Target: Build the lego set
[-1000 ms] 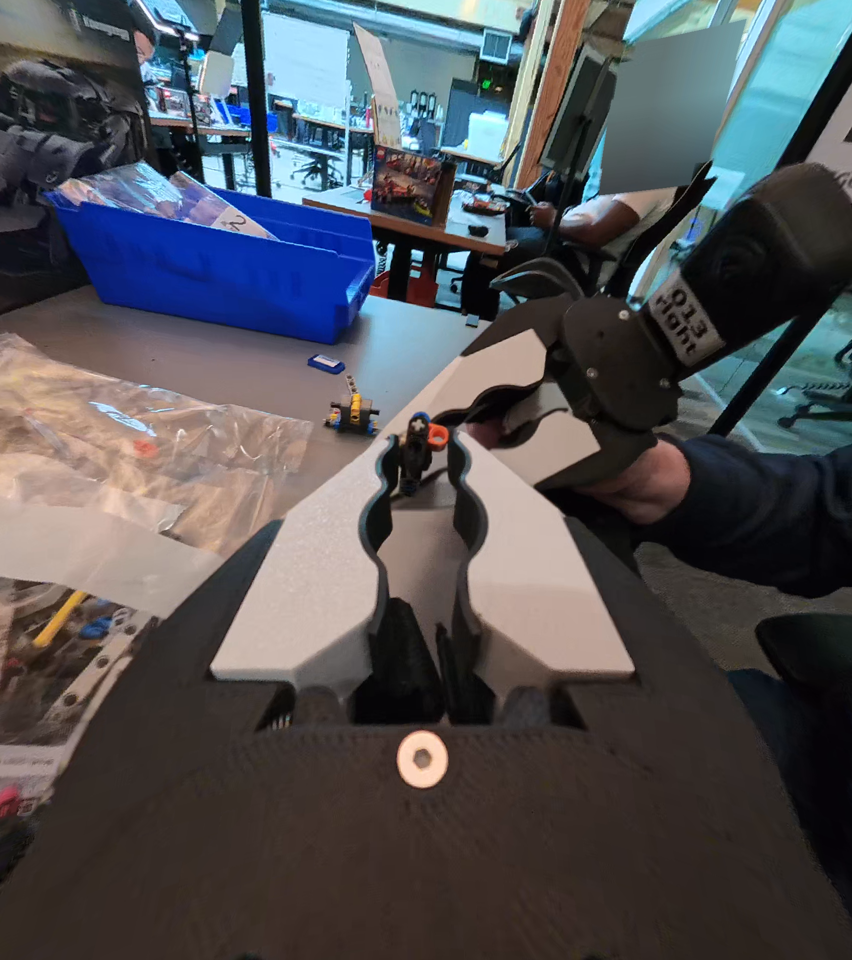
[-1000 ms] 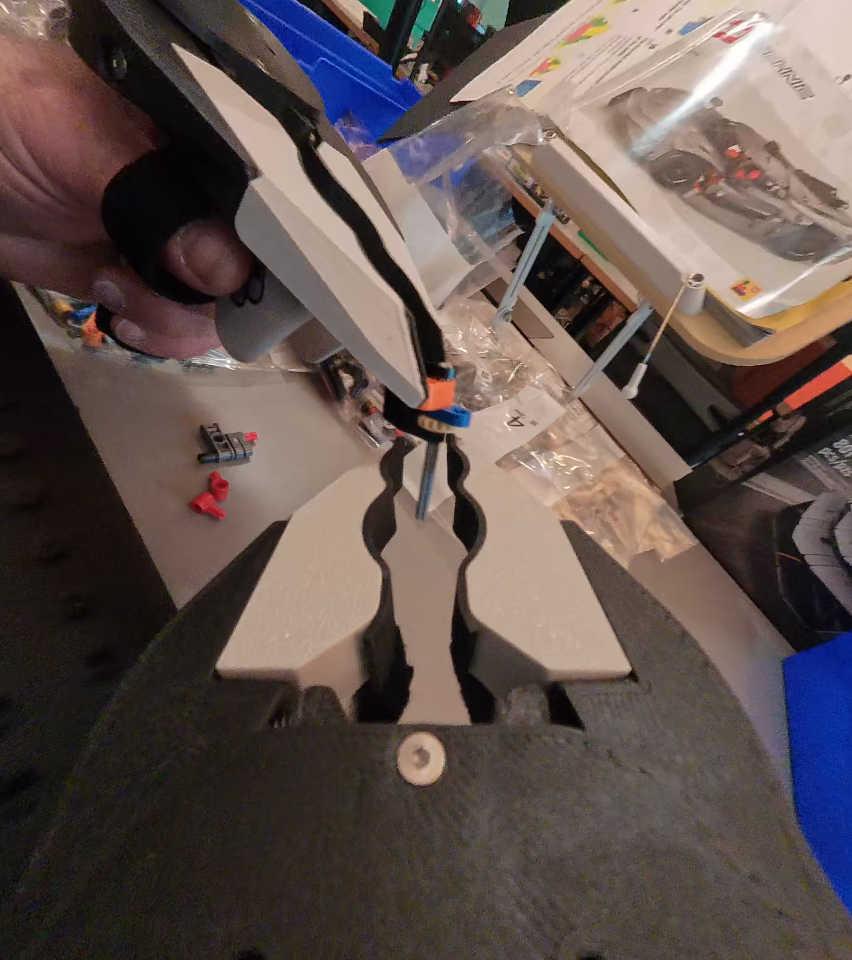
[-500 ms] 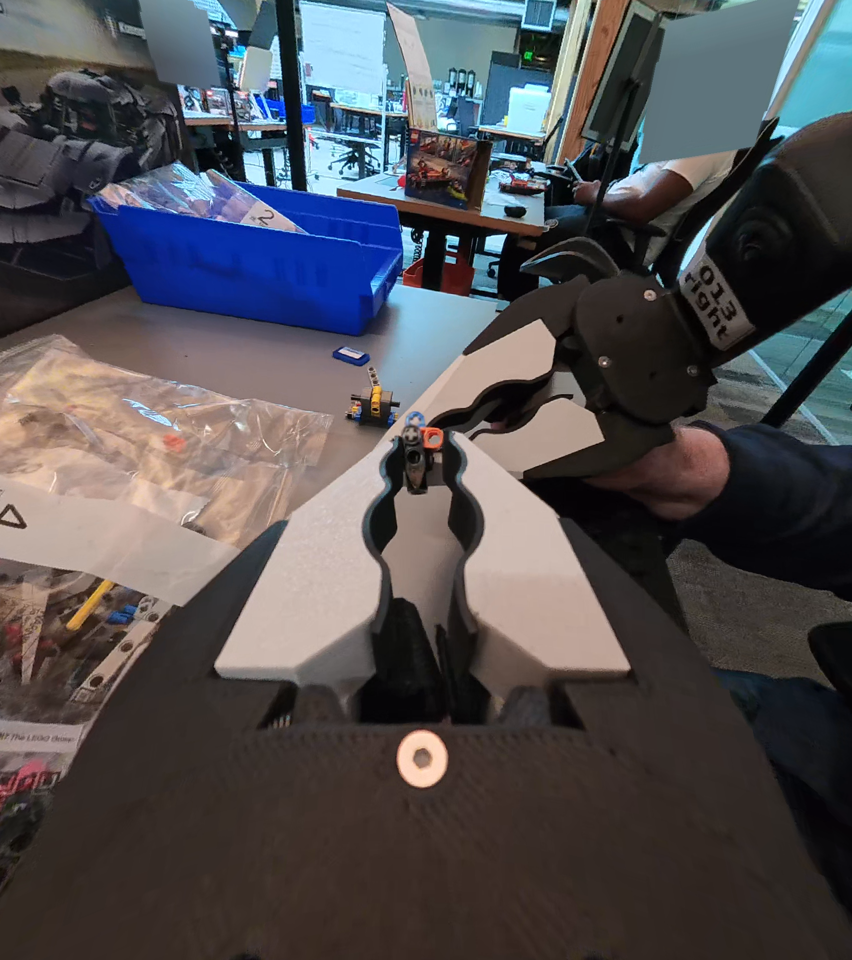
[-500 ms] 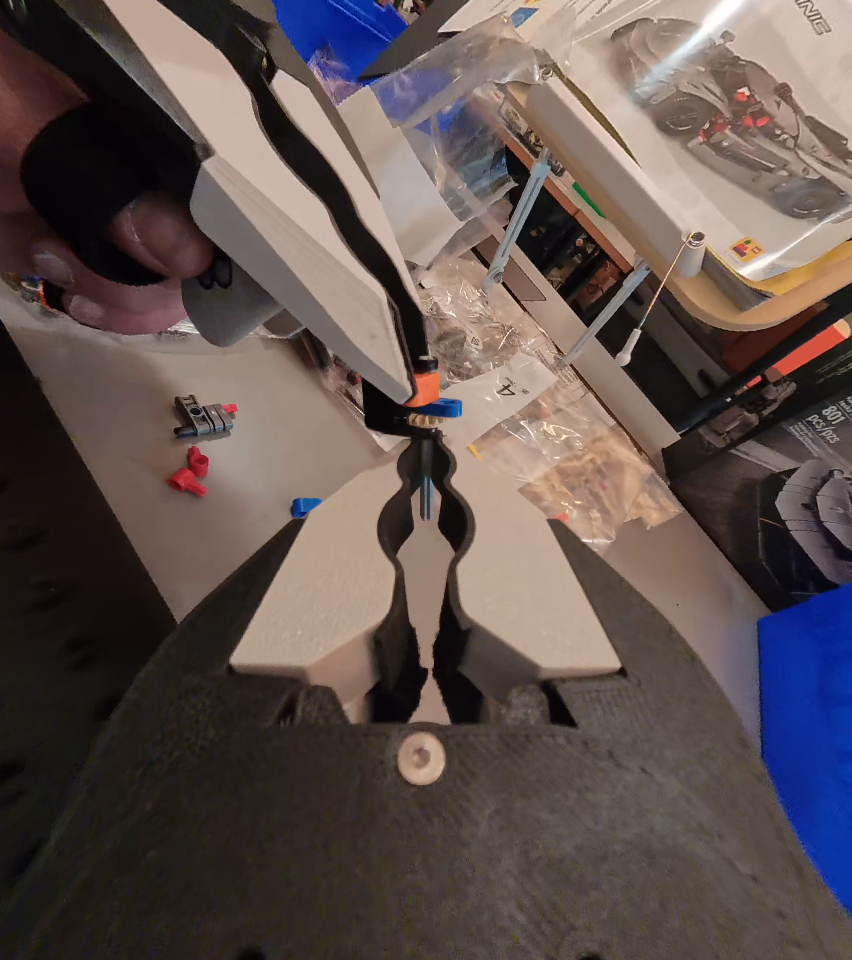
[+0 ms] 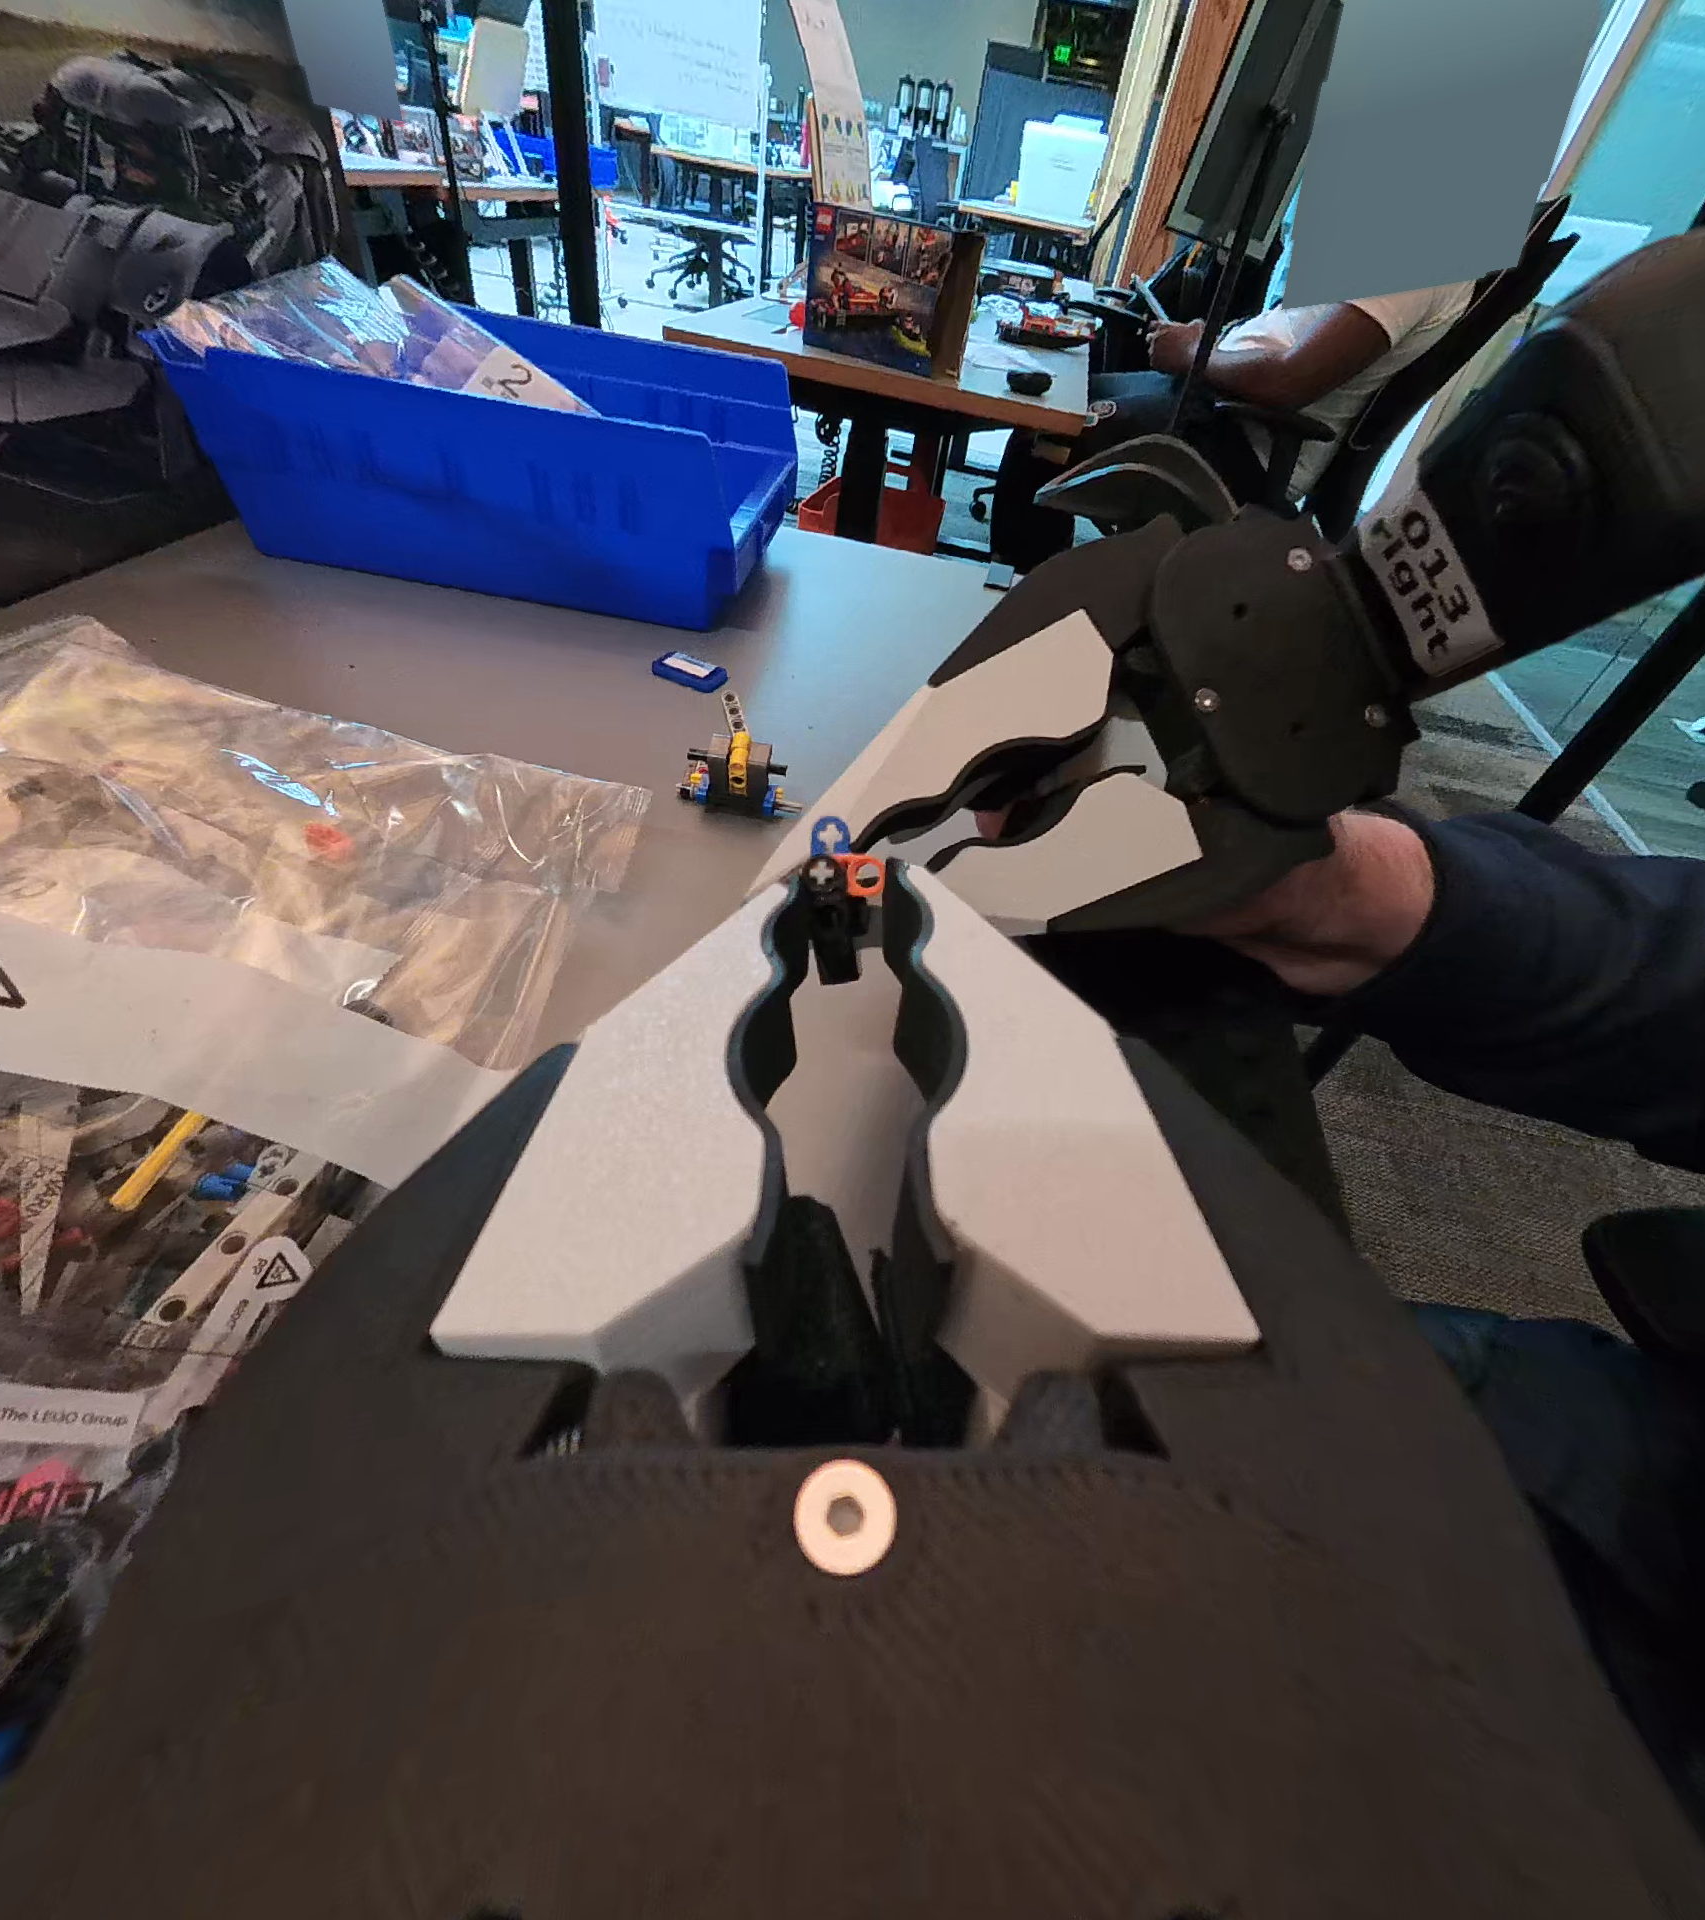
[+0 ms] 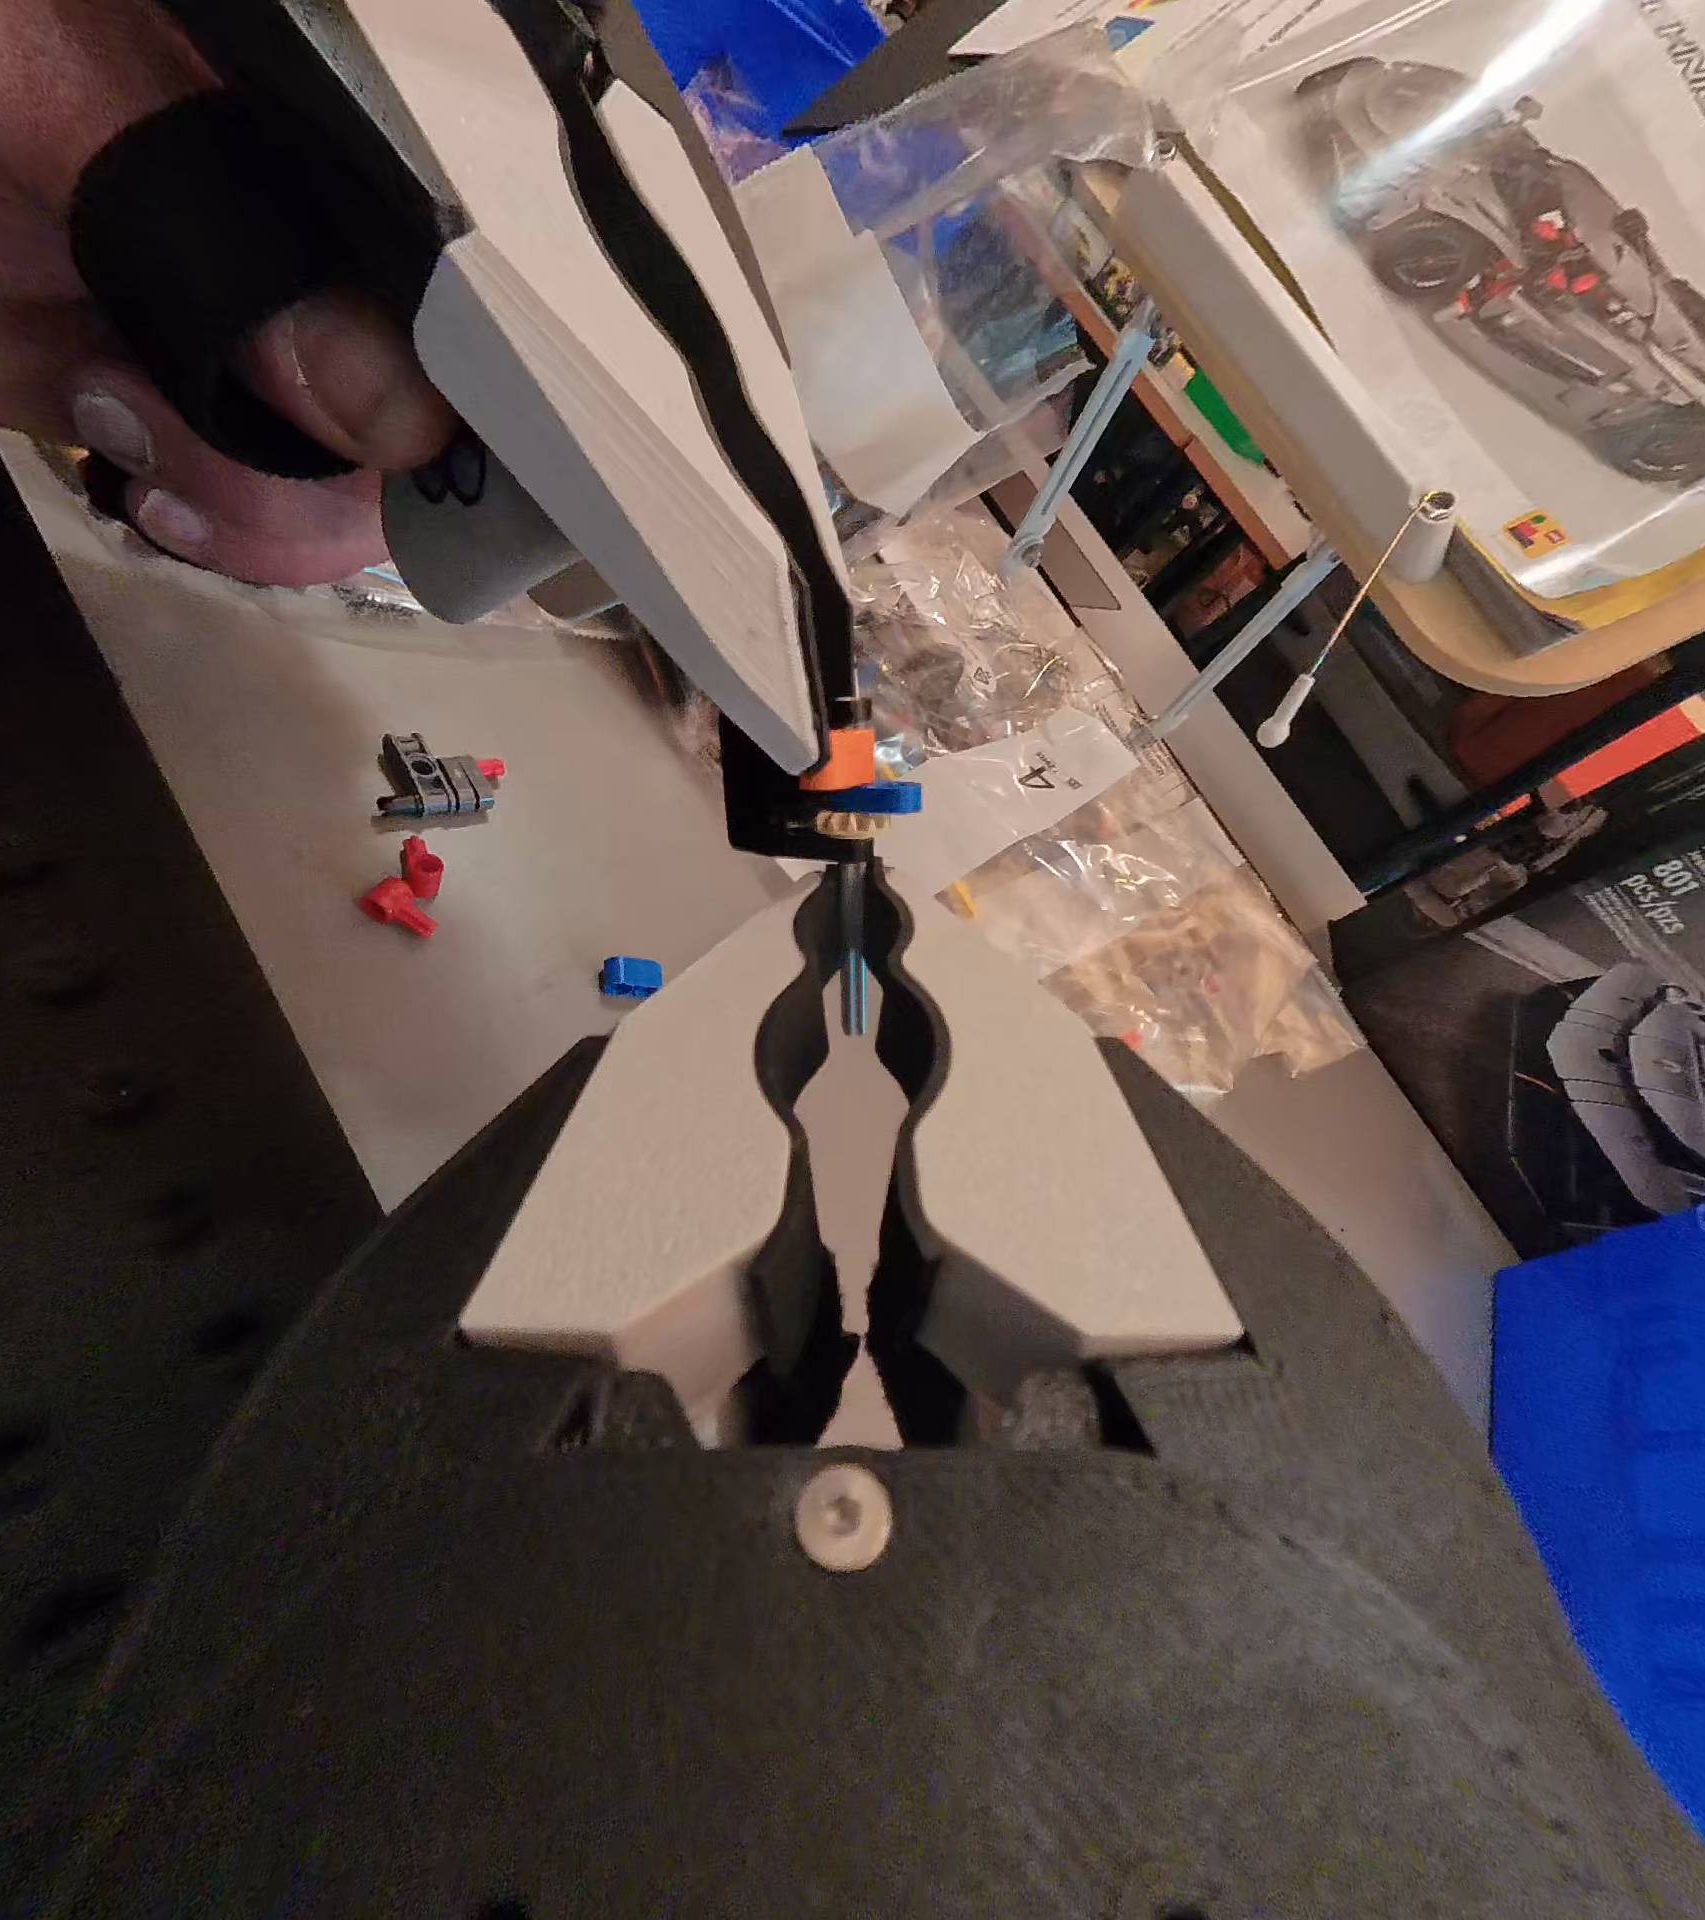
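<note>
My left gripper is shut on a small lego assembly of a black piece with an orange bush and a blue piece. In the right wrist view the left gripper comes in from the upper left, and the assembly shows a tan gear underneath. A thin blue-grey axle sticks out of the assembly. My right gripper is shut on this axle near its tips. In the left wrist view the right gripper reaches in from the right and meets the assembly above the table's edge.
On the grey table lie bags of parts, a blue bin, a small black-and-yellow subassembly and a flat blue piece. The right wrist view shows red pieces, a grey piece, a blue piece and an instruction booklet. Left and right tips are no more than a few centimetres apart. It is some 15 centimeters from my right tips to the small black-and-yellow subassembly.
My right gripper's fingers have closed in around the axle. Both grippers have stayed joined at the assembly while shifting slightly together.
</note>
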